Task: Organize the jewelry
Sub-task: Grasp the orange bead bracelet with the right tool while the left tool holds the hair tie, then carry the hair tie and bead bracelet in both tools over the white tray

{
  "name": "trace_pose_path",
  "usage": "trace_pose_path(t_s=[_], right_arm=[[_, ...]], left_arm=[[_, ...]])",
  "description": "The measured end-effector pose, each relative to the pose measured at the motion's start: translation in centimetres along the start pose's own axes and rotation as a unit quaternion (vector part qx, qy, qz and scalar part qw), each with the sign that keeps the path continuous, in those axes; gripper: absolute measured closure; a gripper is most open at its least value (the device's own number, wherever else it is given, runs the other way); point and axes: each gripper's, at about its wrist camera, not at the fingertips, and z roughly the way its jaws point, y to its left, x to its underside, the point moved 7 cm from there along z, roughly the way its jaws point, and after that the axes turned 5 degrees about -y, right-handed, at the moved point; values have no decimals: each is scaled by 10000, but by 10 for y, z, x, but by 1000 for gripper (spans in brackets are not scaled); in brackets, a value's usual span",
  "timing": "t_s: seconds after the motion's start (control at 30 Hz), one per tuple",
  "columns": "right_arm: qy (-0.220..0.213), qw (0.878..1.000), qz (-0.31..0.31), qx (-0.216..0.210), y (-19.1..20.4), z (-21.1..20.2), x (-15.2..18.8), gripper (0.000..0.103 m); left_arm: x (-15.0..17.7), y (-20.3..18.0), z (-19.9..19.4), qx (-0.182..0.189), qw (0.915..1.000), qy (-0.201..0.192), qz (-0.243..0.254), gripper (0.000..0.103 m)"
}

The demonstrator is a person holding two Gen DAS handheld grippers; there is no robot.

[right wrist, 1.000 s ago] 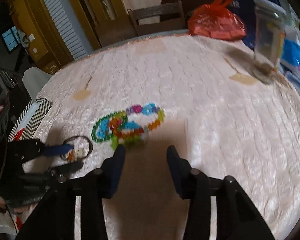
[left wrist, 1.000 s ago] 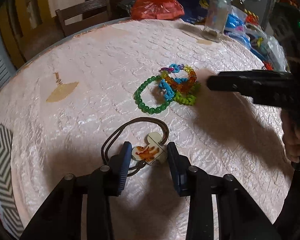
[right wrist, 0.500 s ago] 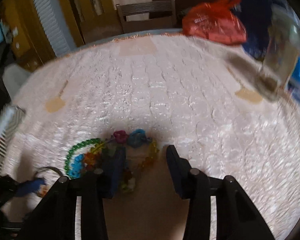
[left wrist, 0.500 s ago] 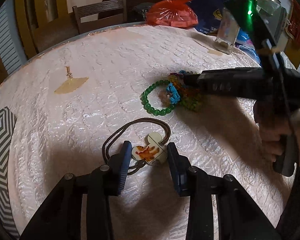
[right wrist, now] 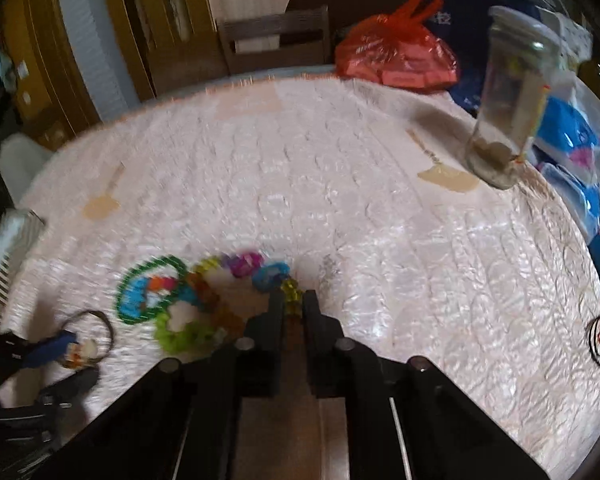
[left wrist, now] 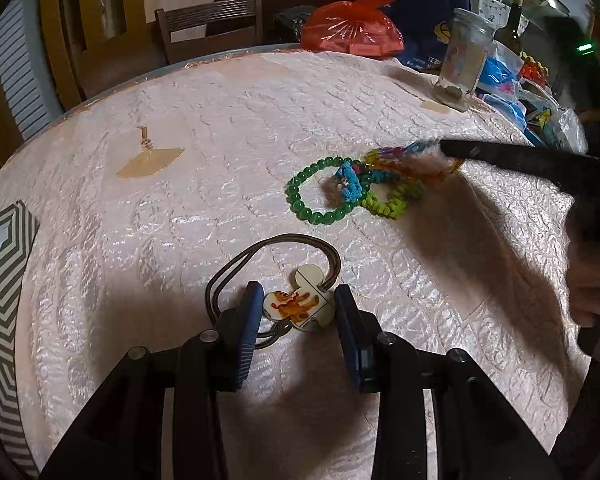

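My left gripper (left wrist: pixel 298 312) is open, its blue pads on either side of a cream mouse-head charm (left wrist: pixel 300 304) on a brown hair tie (left wrist: pixel 276 242) lying on the pink tablecloth. Beyond it lie a green bead bracelet (left wrist: pixel 320 190), a blue loom band (left wrist: pixel 350 182) and a lime band (left wrist: pixel 392 202). My right gripper (right wrist: pixel 291 302) is shut on a multicoloured chain bracelet (right wrist: pixel 260 270); it also shows in the left wrist view (left wrist: pixel 404 160), where the right gripper (left wrist: pixel 448 150) reaches in from the right.
A glass jar (right wrist: pixel 508 108) stands at the table's far right beside blue packets (right wrist: pixel 568 136). A red plastic bag (left wrist: pixel 352 26) and a wooden chair (left wrist: pixel 208 26) sit at the far edge. A zigzag-patterned box (left wrist: pixel 4 280) is at the left.
My right gripper has come down over the bracelet pile and shut on the multicoloured chain bracelet. My left gripper has stayed open around the charm.
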Motion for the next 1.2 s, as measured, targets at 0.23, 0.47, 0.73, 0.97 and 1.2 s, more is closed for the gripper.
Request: trace_pose_path(t_s=[0.23, 0.47, 0.73, 0.97, 1.2], right_arm=[[-648, 9941, 312, -809, 5, -61, -13, 94], [-705, 9914, 287, -1060, 17, -84, -9, 94], [-505, 9936, 83, -1008, 31, -75, 2, 94], [-438, 9945, -64, -954, 38, -73, 6, 94], [-347, 9961, -36, -814, 31, -72, 9, 94]], left_arm=[[6, -6, -6, -229, 9995, 167, -147, 42], [10, -2, -22, 18, 9987, 6, -511, 42], [-5, -10, -43, 16, 9988, -288, -395, 42], [-5, -8, -43, -196, 9987, -216, -425, 42], [-1, -8, -42, -229, 9983, -192, -492, 42]])
